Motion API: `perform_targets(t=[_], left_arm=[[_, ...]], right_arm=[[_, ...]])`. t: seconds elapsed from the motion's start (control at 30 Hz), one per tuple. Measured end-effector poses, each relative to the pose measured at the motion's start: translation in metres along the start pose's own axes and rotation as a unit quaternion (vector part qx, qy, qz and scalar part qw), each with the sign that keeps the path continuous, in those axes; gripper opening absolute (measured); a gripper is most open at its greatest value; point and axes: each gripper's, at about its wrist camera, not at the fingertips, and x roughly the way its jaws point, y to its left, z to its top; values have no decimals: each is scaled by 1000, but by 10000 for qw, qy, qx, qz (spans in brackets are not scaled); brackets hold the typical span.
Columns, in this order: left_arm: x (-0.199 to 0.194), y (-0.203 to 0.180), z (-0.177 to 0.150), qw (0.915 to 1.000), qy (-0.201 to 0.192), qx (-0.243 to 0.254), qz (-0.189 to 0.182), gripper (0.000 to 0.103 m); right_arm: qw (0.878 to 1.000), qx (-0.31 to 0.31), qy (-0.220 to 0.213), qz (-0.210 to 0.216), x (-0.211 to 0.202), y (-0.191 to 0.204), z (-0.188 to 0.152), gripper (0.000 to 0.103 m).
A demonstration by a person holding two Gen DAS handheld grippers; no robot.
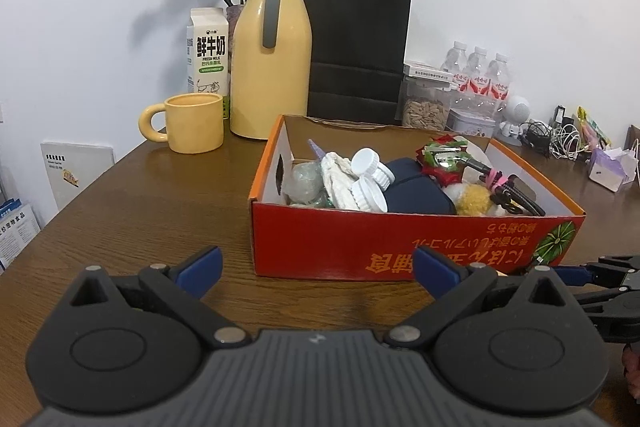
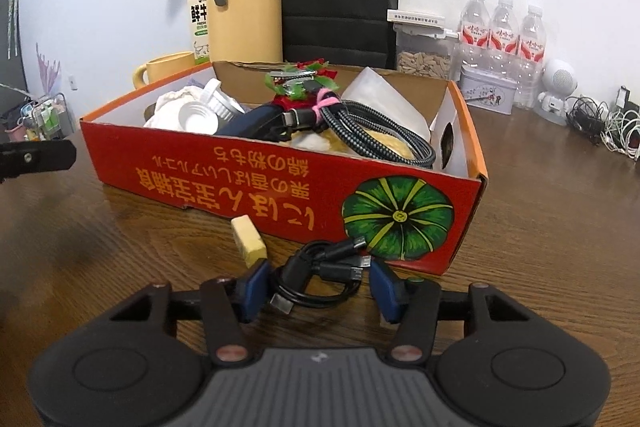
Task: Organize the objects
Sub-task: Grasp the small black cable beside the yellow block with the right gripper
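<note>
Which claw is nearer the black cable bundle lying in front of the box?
Right. The right claw is open around the black cable bundle; the left claw hangs open off to its left.

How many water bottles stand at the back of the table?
3, in a row against the wall behind the red box: left bottle, middle bottle, right bottle. They stand behind a small tin; more could be hidden behind them.
</note>
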Motion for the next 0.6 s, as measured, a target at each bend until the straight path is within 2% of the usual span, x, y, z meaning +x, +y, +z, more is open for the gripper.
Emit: perform_targets(t=[0.37, 0.6], left_arm=[[4, -11, -3, 9999, 96, 54, 17, 103], [9, -34, -6, 9995, 205, 200, -113, 103]], right_arm=[[9994, 12, -328, -93, -14, -2, -4, 52], [9981, 67, -563, -229, -25, -11, -8, 52]])
